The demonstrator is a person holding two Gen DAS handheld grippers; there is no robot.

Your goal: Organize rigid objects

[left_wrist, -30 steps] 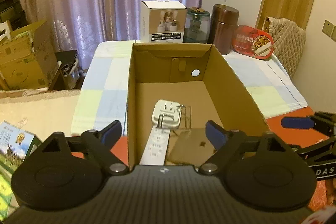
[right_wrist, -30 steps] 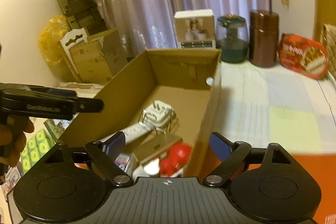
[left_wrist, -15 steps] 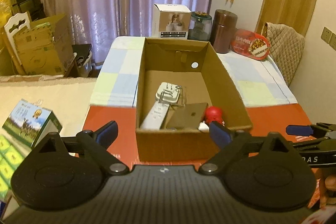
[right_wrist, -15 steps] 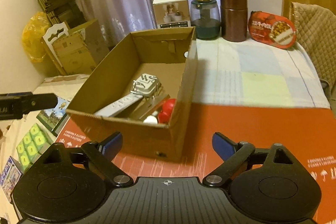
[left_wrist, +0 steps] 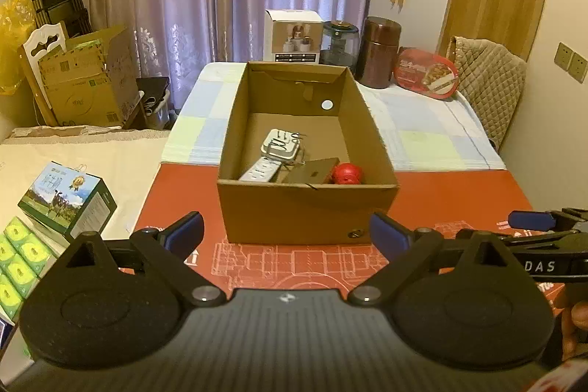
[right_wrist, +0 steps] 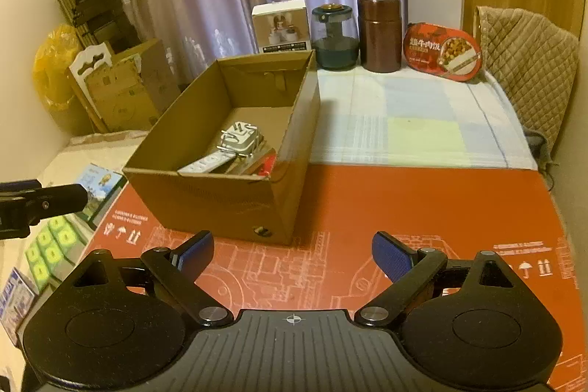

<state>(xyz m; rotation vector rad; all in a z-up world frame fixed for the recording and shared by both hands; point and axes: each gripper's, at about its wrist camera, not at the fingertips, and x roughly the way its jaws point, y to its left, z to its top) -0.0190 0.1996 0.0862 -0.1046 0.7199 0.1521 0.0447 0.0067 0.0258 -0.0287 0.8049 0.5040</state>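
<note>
An open cardboard box (left_wrist: 305,212) (right_wrist: 220,201) stands on the red mat. Inside lie a white power strip (left_wrist: 259,171) (right_wrist: 204,165), a white plug block with a wire rack (left_wrist: 281,144) (right_wrist: 239,136), a flat brown card (left_wrist: 312,173) and a red toy (left_wrist: 345,172) (right_wrist: 268,166). My left gripper (left_wrist: 286,232) is open and empty, held back from the box's near wall. My right gripper (right_wrist: 293,250) is open and empty, in front of the box's near right corner. Each gripper shows at the edge of the other's view.
The red mat (right_wrist: 422,208) covers the near table; a checked cloth (right_wrist: 404,123) lies behind. At the back stand a white carton (left_wrist: 292,37), a dark glass jar (left_wrist: 340,43), a brown canister (left_wrist: 380,52) and a red food tub (left_wrist: 426,78). Boxes of goods (left_wrist: 66,197) sit to the left.
Both grippers have pulled back and up from the box. The box now shows whole, from its front wall, in both views. Both stay open and empty.
</note>
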